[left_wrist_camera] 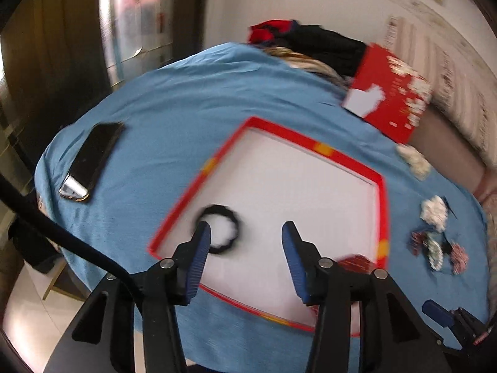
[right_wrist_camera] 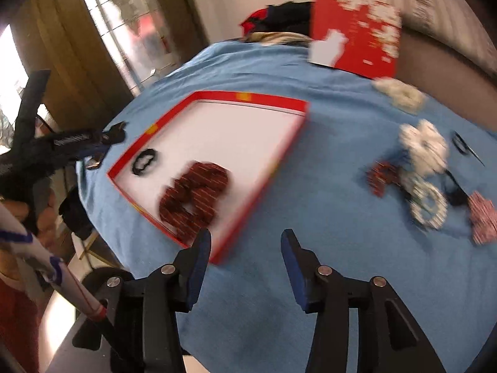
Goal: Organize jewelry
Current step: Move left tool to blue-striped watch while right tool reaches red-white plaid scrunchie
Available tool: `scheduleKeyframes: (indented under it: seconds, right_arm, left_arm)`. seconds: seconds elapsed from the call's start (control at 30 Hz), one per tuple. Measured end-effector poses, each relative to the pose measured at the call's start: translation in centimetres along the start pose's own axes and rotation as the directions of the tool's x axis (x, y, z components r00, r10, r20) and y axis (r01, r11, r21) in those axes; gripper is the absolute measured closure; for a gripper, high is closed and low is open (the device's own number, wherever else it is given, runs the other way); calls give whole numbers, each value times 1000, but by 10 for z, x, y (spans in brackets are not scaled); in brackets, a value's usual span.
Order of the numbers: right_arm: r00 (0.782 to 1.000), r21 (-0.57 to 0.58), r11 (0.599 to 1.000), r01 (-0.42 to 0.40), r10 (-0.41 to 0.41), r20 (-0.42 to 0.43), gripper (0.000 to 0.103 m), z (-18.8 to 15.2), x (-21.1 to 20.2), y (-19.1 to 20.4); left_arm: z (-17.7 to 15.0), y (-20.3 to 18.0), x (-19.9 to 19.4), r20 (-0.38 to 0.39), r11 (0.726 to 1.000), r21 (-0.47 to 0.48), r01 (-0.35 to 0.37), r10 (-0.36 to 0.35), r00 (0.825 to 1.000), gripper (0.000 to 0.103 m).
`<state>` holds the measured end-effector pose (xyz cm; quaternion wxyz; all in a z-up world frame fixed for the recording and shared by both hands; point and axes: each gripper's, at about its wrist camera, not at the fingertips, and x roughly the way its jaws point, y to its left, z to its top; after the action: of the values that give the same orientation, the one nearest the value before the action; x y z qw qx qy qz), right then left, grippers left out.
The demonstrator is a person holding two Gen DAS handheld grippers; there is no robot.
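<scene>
Both my tongs gape with nothing between them: left tongs over the red-rimmed tray, black ring at their 10 o'clock; right tongs above the blue cloth, red scrunchie at 11, loose pieces at 2.

A blue cloth covers the bench, lying smooth across most of its surface. A black phone lies flat on the cloth at the left side, its pale end toward the near edge. At the far right a red box lid with white markings stands tilted against a beige sofa back. A heap of dark and red clothing sits at the far edge of the bench, just left of the lid. Beyond the bench on the left are a wooden door frame and a bright glass panel, both blurred. A black cable crosses the near left corner of the left wrist view.
</scene>
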<state>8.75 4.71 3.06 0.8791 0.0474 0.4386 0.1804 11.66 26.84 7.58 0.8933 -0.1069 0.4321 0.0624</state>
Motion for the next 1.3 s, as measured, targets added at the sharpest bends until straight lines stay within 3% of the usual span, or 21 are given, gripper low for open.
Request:
scheduleKeyframes:
  seconds: [0.17,0.33,0.6,0.77,0.93,1.17,1.23,1.27,1.3]
  right_arm:
    - [998,144,987,67,-68,0,52,-37,-30,-71]
    - [985,306,937,167,-173,-5,52,-70,-59,-154]
    - [962,447,864,234,-271,21,52,-88,-90,-235]
    - [954,495,834,244,-298,31,51,-82,-89,-274]
    - [951,526,817,235,-305,49,46,-66,-80,-299]
    - [946,533,814,231,-315,72,39,-45,-67,-317]
    - [947,545,808,224,-312,73,39,-37,-59,-323]
    - [949,549,806,220,-308,72,39,-35,-57,-325]
    - [951,557,802,217,-303,66,39,-31,-51,-328]
  left_arm:
    - [-12,-63,-11,-28,990,110,91,-88,996,52]
    - [-34,-136,-1,-104,960,205,191,-173,979,52]
    - [-59,-221,37,-212,916,294,274,-217,953,52]
    - [-69,-265,57,-272,884,317,344,-263,926,52]
    - [-77,-299,81,-342,869,293,400,-295,892,52]
    - [-81,-321,118,-439,871,161,464,-358,824,52]
    - [-81,-324,124,-444,874,141,466,-364,818,52]
    - [-81,-325,124,-439,875,139,464,-366,821,53]
    - [-81,-325,123,-440,873,134,468,-371,818,68]
